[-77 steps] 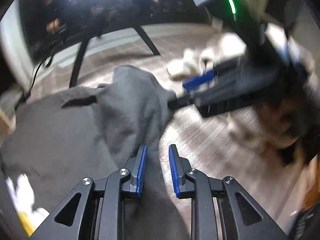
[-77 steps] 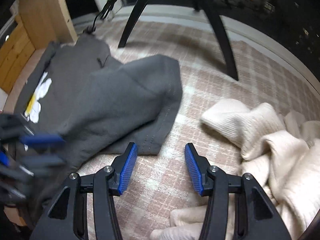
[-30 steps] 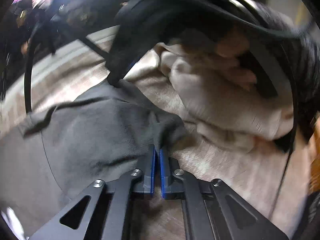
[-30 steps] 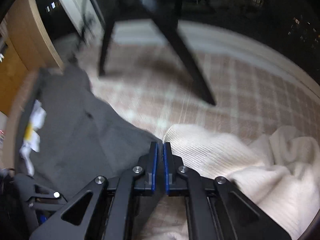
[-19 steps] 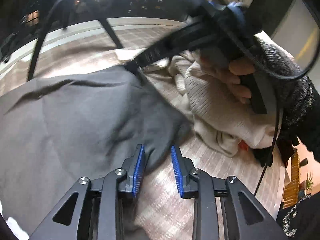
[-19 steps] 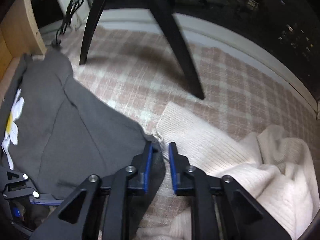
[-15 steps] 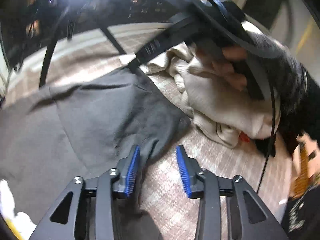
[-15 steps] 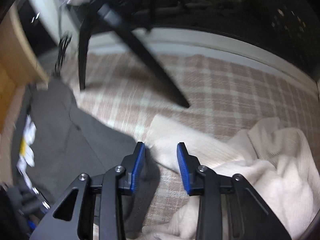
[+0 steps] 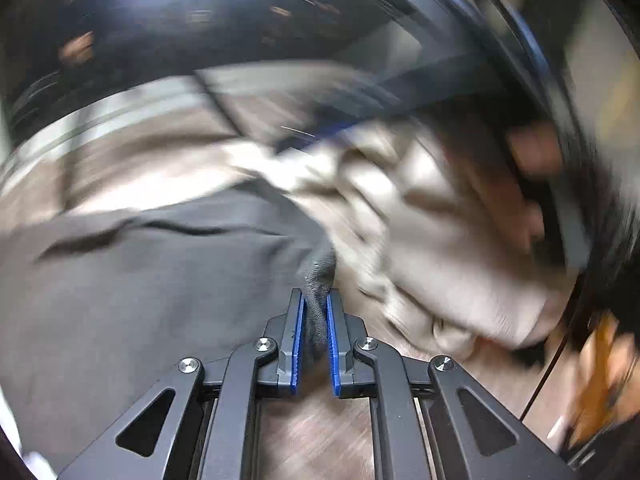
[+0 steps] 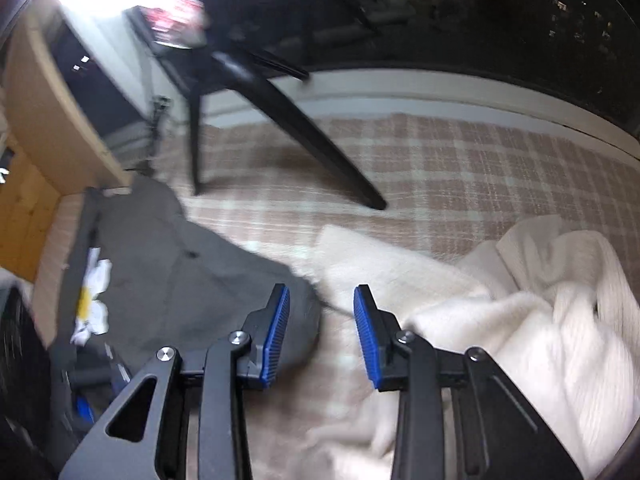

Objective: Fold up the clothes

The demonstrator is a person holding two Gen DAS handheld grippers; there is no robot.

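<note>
Now left hand-held gripper (image 9: 315, 312) pinching grey garment (image 9: 152, 280) edge, blurred

Each camera sits on a gripper, looking forward and steeply down along its fingers, close over the plaid rug (image 10: 460, 168). Both views share the grey garment (image 9: 140, 280) and the cream sweater (image 10: 520, 320) beside it, from opposite sides.
</note>
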